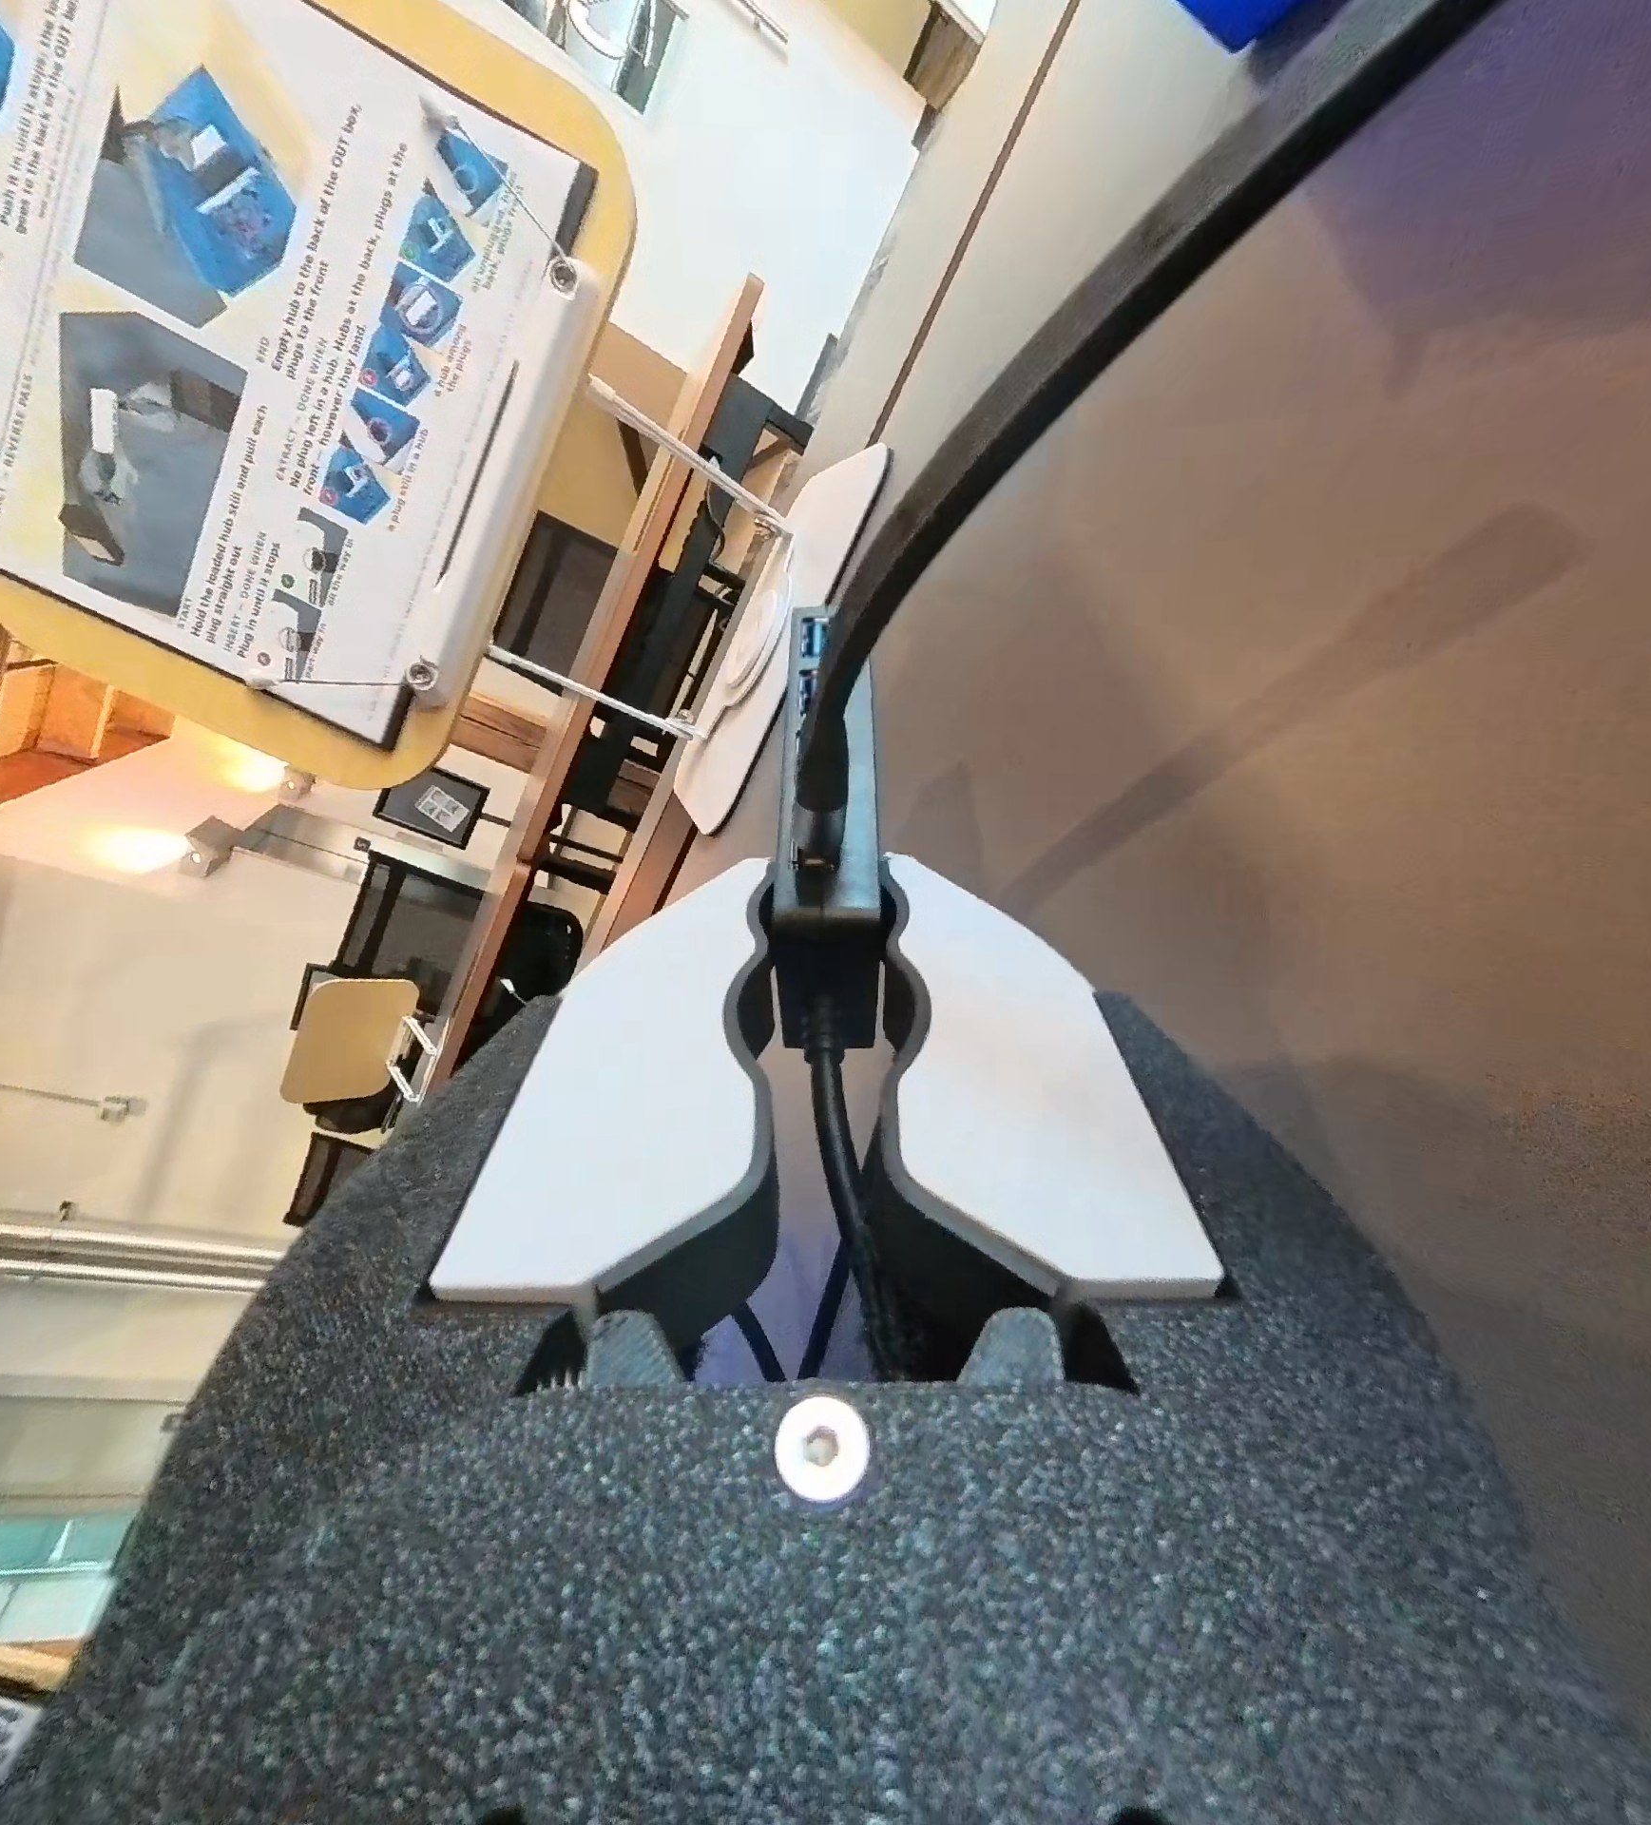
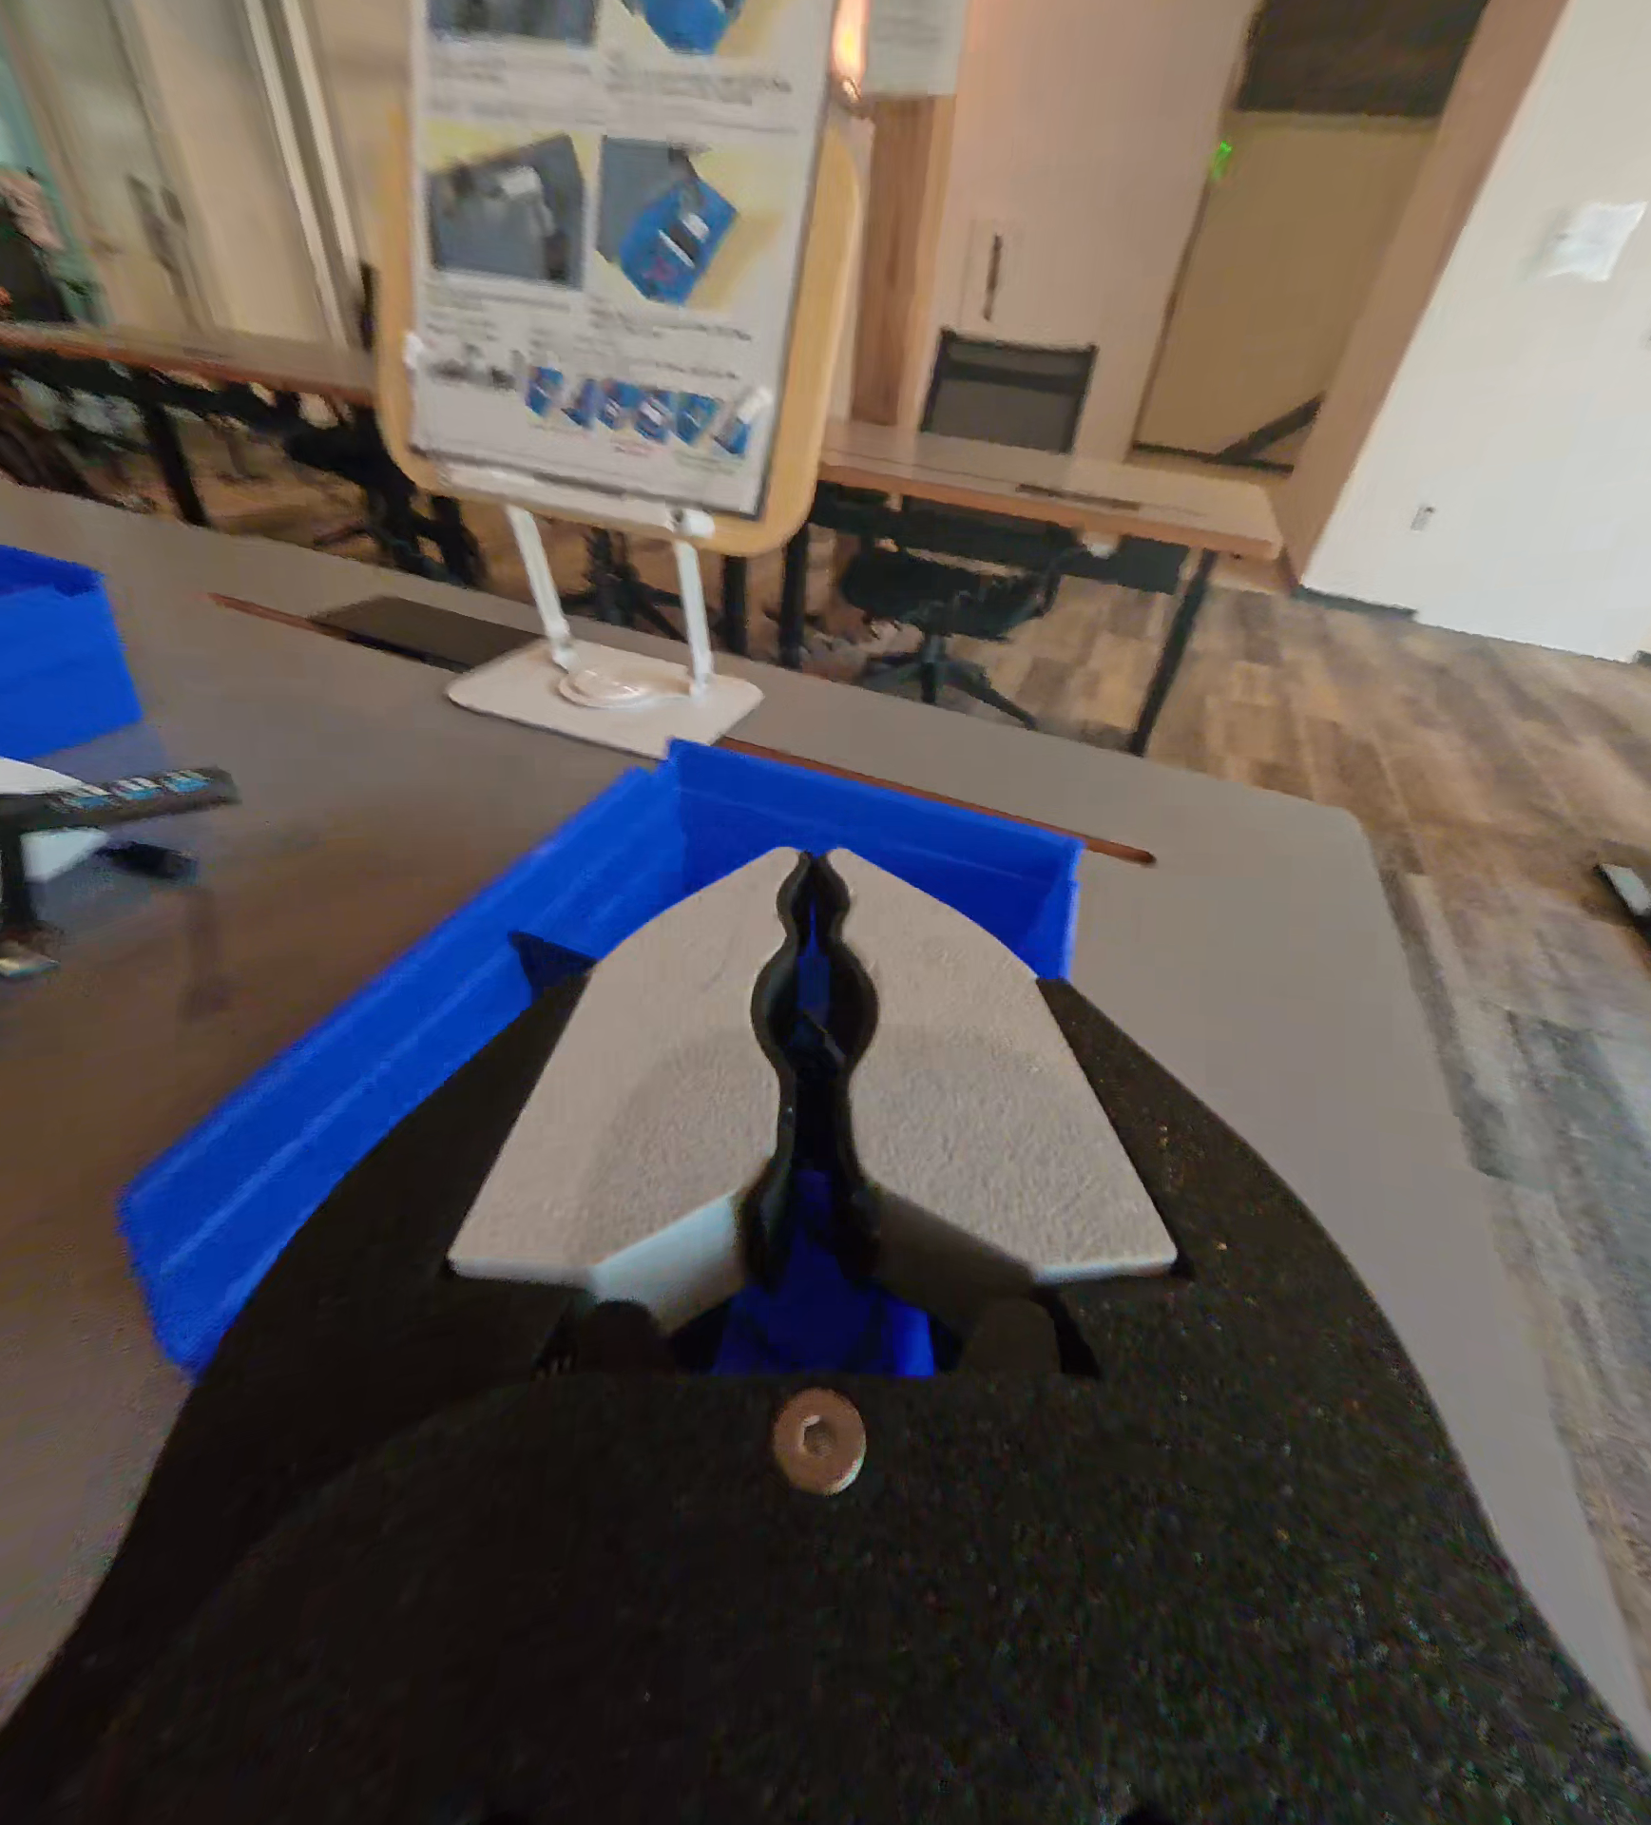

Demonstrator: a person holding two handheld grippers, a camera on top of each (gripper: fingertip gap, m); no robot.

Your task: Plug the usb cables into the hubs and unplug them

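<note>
Left wrist view, rolled hard on its side: the left gripper [image 1: 823, 894] is clamped on a black USB hub [image 1: 826, 790], its white fingers [image 1: 643, 1067] pinching the hub's near end. The hub runs straight away toward twelve o'clock, blue ports showing along its left face. One black cable [image 1: 836, 1106] leaves the hub's near end and drops toward six o'clock between the fingers; a second, thicker black cable [image 1: 1048, 365] is plugged into the hub's face and sweeps up toward one o'clock across the grey table [image 1: 1344, 889]. At eleven o'clock an instruction sheet on a white stand [image 1: 782, 632] leans into frame, its base just beyond the hub's far end.

Right wrist view, level but blurred: the right gripper [image 2: 819, 864] has its tips pressed almost together, only a sliver between them, and nothing I can make out in that gap. It hangs over a blue bin [image 2: 466, 1027] with walls running from eight o'clock to one o'clock. The sheet stand [image 2: 604, 691] sits at twelve o'clock behind the bin. Over at nine o'clock, the hub [image 2: 145, 790] shows again, dark with blue ports, by a second blue bin [image 2: 11, 662] at ten o'clock
</note>
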